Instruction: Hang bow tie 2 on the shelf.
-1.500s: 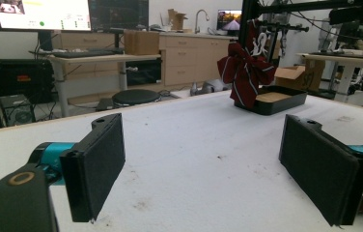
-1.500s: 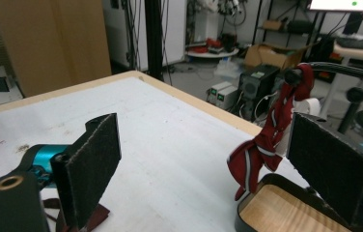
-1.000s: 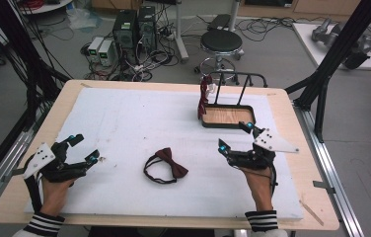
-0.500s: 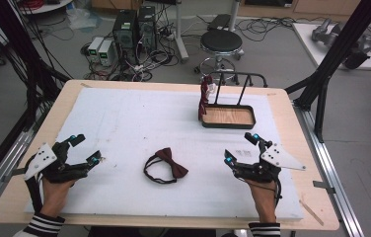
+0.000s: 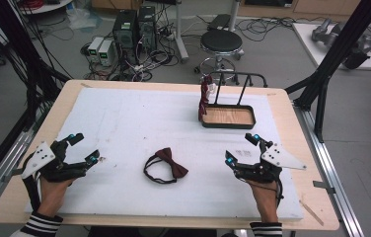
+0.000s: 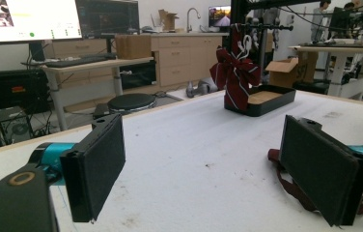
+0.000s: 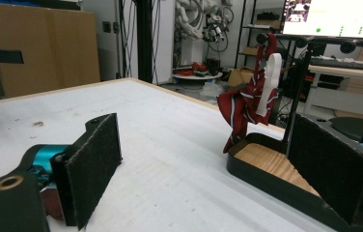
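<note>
lying limp between both released tongs, left tongs [image 5: 82, 147] and right tongs [image 5: 241, 148], the bow tie [image 5: 169, 165] looked soft, best pinched at its knot.

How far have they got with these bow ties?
One striped bow tie already hangs on the rack at the far side. Nothing is in hand: the left gripper and the right gripper rest open on the white mat. The dark red bow tie lies between them untouched, probably next to be hung.
</note>
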The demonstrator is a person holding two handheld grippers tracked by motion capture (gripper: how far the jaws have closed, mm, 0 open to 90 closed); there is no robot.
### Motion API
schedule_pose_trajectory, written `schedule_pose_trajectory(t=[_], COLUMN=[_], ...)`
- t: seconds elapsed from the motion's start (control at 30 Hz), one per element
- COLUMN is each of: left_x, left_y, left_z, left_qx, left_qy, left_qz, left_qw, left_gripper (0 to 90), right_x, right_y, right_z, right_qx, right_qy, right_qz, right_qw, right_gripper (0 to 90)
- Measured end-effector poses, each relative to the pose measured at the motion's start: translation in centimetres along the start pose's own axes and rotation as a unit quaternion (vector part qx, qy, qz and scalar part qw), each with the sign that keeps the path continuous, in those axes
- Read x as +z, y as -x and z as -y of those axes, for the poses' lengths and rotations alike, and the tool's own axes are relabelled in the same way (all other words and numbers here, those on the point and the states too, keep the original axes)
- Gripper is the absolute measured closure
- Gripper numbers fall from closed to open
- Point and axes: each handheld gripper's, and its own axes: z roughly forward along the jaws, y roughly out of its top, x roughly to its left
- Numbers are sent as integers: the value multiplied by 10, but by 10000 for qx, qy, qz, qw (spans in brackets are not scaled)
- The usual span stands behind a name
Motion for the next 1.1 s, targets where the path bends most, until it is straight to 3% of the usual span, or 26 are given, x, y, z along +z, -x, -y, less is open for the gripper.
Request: schedule_pose_trajectory(t=[0.17, 0.3, 0.6, 0.87, 1.1], left_x=[4, 11, 37, 70, 100], left_y=[3, 6, 17, 30, 44], left_z=[-9, -18, -34, -51, -58], left_qx=[88, 279, 661, 921, 1189], left_qy=[-51, -212, -569, -892, -1283], left_qz=[116, 288, 732, 1166, 1601], left_qw=[9999, 9990, 9935, 9849, 9715], left_gripper=[169, 169, 148, 134, 134], right_x=[-3, -5, -9, -14, -22], right_y=[1, 0, 0, 1, 6], right_z=[1, 2, 7, 10, 11], right_qx=[43, 52, 71, 146, 204], right_qy=[-22, -21, 108, 218, 253], right_qz=[9, -3, 32, 43, 71], right_qw=[10000, 10000, 9999, 9996, 9994], right_gripper=[112, 112, 112, 112, 112])
